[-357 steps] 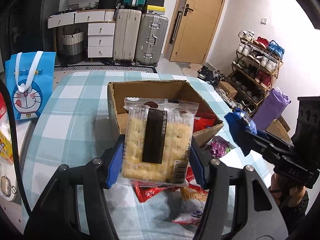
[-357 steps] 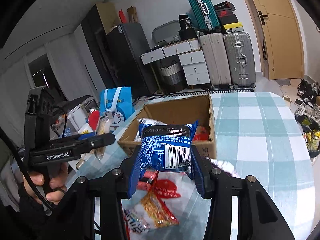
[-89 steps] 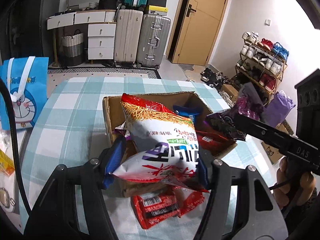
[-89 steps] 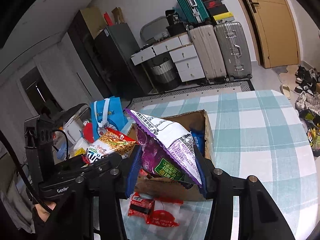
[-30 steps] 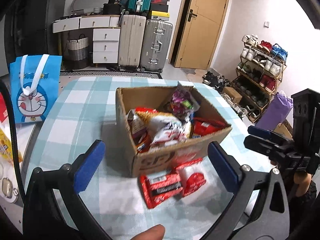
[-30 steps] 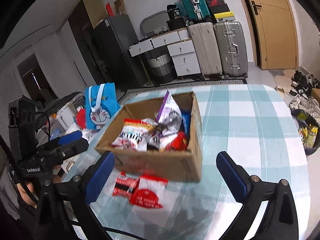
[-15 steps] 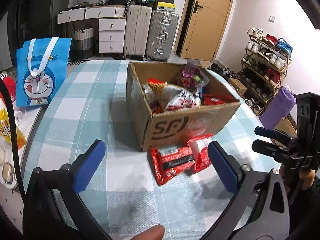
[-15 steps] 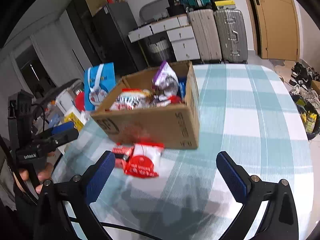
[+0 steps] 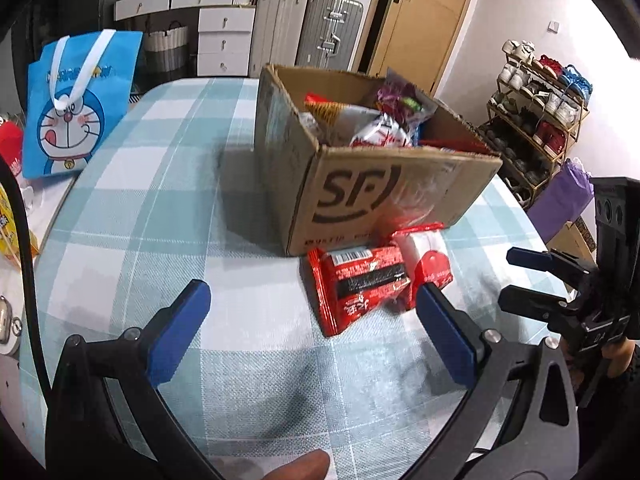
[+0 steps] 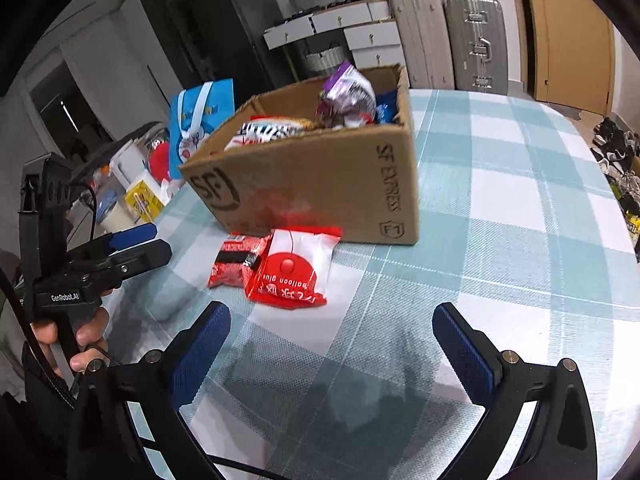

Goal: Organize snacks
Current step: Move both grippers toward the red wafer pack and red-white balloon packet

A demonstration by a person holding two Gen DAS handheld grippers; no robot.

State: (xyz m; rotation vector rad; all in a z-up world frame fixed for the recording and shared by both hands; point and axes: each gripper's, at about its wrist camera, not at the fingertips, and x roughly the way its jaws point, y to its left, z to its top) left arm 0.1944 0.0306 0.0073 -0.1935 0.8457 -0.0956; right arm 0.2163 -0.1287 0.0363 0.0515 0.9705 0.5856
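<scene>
A brown cardboard box point(image 9: 384, 196) point(image 10: 320, 184) holding several snack bags stands on the checked tablecloth. Two packets lie in front of it: a red packet with a black band point(image 9: 358, 284) point(image 10: 236, 262) and a red-and-white packet point(image 9: 428, 258) point(image 10: 296, 270). My left gripper point(image 9: 312, 324) is open just above the table, the red packet lying ahead between its blue pads. My right gripper point(image 10: 332, 344) is open too, low over the cloth, the red-and-white packet a little ahead. Each gripper shows in the other's view, the left gripper point(image 10: 136, 246) and the right gripper point(image 9: 538, 280), both empty.
A blue cartoon bag point(image 9: 76, 108) stands at the table's far left edge, with small clutter beside it. Suitcases point(image 9: 312, 28), white drawers and a door stand behind the table. A shoe rack point(image 9: 540, 96) lines the right wall. The table's rounded edge point(image 10: 616, 216) curves at right.
Both grippers, open and empty throughout the last second, have dropped lower and closer to the two packets in front of the box.
</scene>
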